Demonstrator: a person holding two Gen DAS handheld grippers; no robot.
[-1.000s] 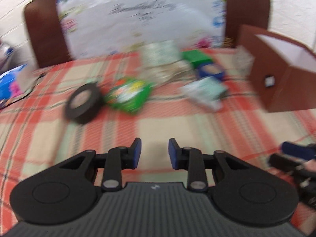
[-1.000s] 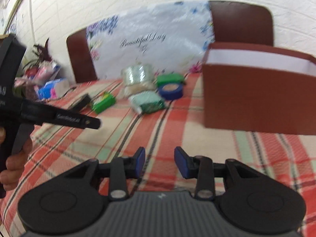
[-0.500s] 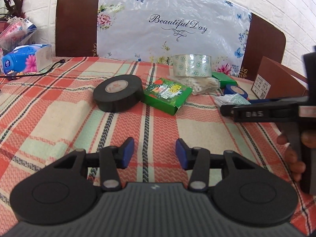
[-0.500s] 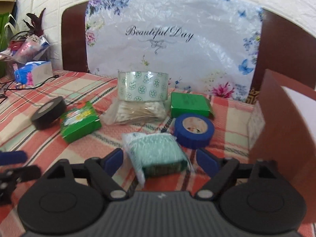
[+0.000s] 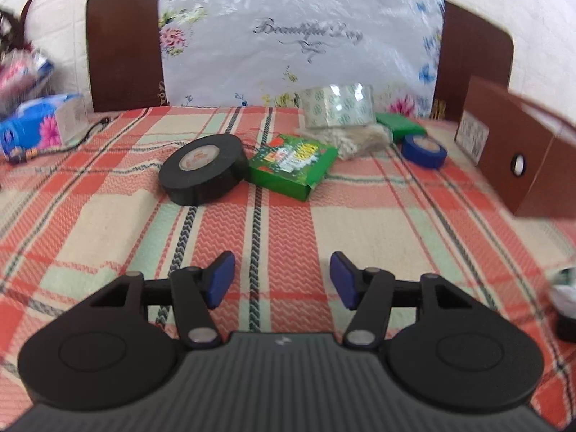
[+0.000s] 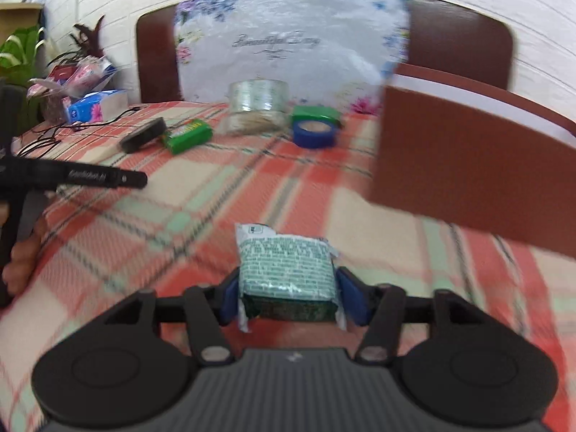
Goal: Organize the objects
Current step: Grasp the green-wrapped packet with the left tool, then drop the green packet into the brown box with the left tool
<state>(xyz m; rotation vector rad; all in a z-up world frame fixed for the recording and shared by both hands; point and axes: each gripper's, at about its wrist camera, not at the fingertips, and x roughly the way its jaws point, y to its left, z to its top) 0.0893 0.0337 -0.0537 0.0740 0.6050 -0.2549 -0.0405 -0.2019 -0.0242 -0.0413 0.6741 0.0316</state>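
Right gripper (image 6: 288, 297) clamping green packet (image 6: 286, 264)

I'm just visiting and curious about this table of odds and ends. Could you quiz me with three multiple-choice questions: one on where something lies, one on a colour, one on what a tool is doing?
1. What lies right beside the black tape roll?
A. green box
B. blue tape roll
C. brown box

2. What colour is the tape roll near the brown box?
A. red
B. blue
C. yellow

3. What is between the right gripper fingers?
A. nothing
B. clear tape roll
C. green-and-white packet

Answers:
1 A: the green box sits against it.
2 B: the blue tape roll shows it.
3 C: the packet fills the gap.
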